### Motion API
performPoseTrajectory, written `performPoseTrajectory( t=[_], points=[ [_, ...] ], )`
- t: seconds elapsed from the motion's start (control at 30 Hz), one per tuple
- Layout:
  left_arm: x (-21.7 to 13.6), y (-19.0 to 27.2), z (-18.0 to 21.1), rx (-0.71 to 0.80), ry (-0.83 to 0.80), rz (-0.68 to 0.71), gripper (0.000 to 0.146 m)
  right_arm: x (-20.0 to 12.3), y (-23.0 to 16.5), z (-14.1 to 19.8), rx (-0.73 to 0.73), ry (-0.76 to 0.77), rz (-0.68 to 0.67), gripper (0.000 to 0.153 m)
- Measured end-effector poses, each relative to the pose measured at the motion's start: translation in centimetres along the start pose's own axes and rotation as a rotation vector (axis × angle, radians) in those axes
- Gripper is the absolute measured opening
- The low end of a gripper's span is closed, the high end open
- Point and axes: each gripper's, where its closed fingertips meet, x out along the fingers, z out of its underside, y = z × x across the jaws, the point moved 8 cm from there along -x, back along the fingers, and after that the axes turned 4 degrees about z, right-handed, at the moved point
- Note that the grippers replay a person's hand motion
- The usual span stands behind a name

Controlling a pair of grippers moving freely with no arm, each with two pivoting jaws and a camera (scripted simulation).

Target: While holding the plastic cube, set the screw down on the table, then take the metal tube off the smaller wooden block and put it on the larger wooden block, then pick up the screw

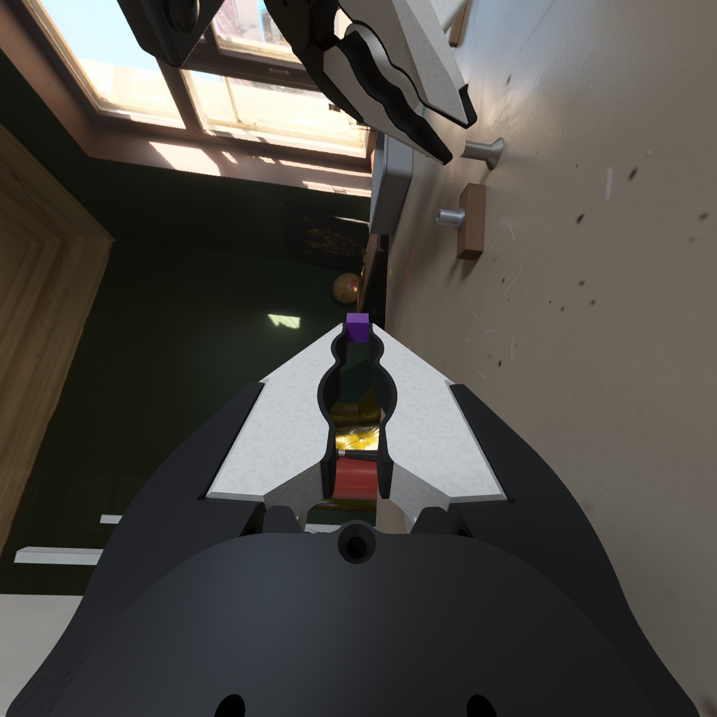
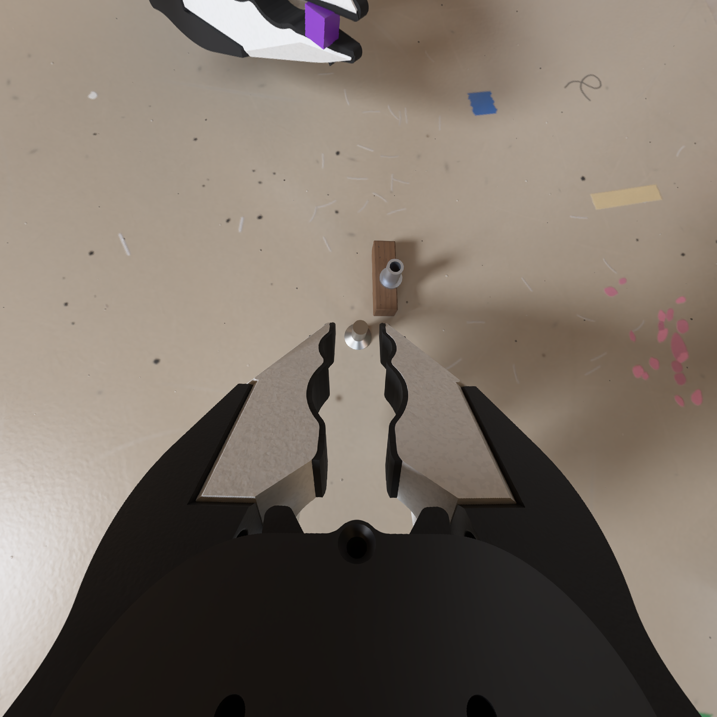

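My left gripper [image 1: 357, 328] is shut on a small purple plastic cube [image 1: 357, 329] and holds it in the air beside the table; both also show at the top of the right wrist view, the gripper [image 2: 351, 29] and the cube [image 2: 321, 25]. A metal screw [image 2: 357, 335] stands head-down on the table [image 2: 155, 194]. My right gripper [image 2: 357, 333] is open, its tips just above the screw and to either side, not touching it; it also shows in the left wrist view [image 1: 458, 137]. A metal tube [image 2: 392, 273] stands on a wooden block [image 2: 384, 295] just past the screw [image 1: 485, 153].
The end of a second wooden block [image 1: 454, 31] shows at the top of the left wrist view. A grey flat object [image 1: 390, 186] lies at the table's far edge. Blue tape [image 2: 482, 103], yellow tape [image 2: 624, 196] and pink spots [image 2: 675, 349] mark the tabletop.
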Motion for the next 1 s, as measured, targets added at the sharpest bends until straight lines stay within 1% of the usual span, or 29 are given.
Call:
performPoseTrajectory(
  t=[0.33, 0.47, 0.73, 1.0],
  points=[
    [-0.52, -0.70, -0.30, -0.049, 0.040, -0.057, 0.009, 0.20, 0.01, 0.28, 0.005, -0.013, -0.002, 0.020],
    [-0.56, -0.72, -0.37, -0.044, 0.046, -0.066, 0.009, 0.30, 0.01, 0.37, 0.015, -0.014, -0.009, 0.019],
    [-0.42, -0.59, -0.27, -0.033, 0.039, -0.062, 0.009, 0.46, 0.04, 0.51, 0.026, -0.018, -0.012, 0.017],
    [-0.11, -0.03, -0.21, 0.013, 0.030, -0.008, 0.009, -0.20, 0.27, 0.69, 0.013, -0.002, 0.042, 0.016]
  ],
)
